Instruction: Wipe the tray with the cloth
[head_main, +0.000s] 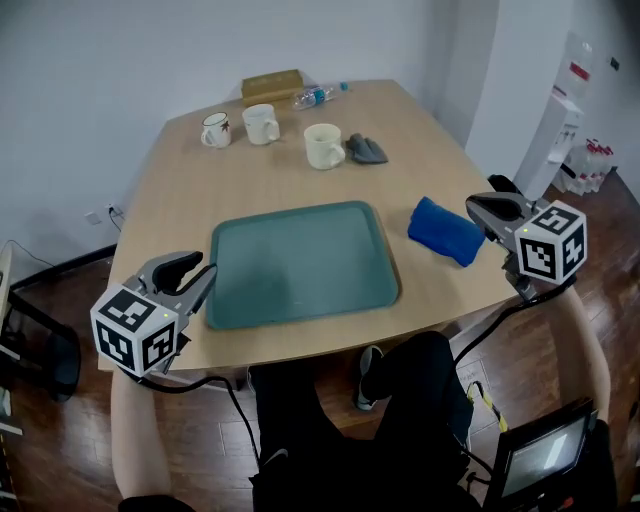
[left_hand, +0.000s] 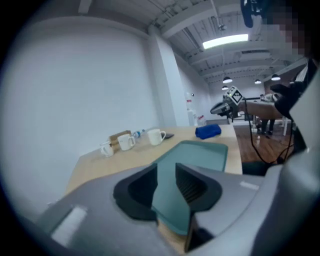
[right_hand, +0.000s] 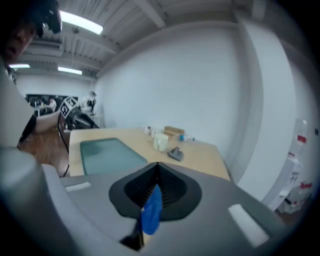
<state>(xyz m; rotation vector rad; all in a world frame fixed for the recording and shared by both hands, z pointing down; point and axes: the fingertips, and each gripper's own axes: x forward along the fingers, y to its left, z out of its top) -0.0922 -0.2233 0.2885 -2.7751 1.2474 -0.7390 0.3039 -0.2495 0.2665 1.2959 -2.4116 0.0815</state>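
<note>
Centrally, a green tray (head_main: 300, 265) lies flat on a wooden table (head_main: 180, 190). A blue cloth (head_main: 445, 231) rests on the table just right of the tray. The right gripper (head_main: 474, 212) has its jaws closed on the cloth's right end, with a blue fold showing between them. The left gripper (head_main: 205, 278) hangs beside the tray's near left corner, its jaws narrowly apart and gripping nothing.

Tray (head_main: 300, 265): teal, rectangular, rounded corners, raised rim. It lies flat on the wooden table (head_main: 180, 200), near the front edge, long side across.

Cloth (head_main: 446, 231): blue, bunched into a thick roll. It lies on the table just right of the tray, not touching it, near the table's right edge.
</note>
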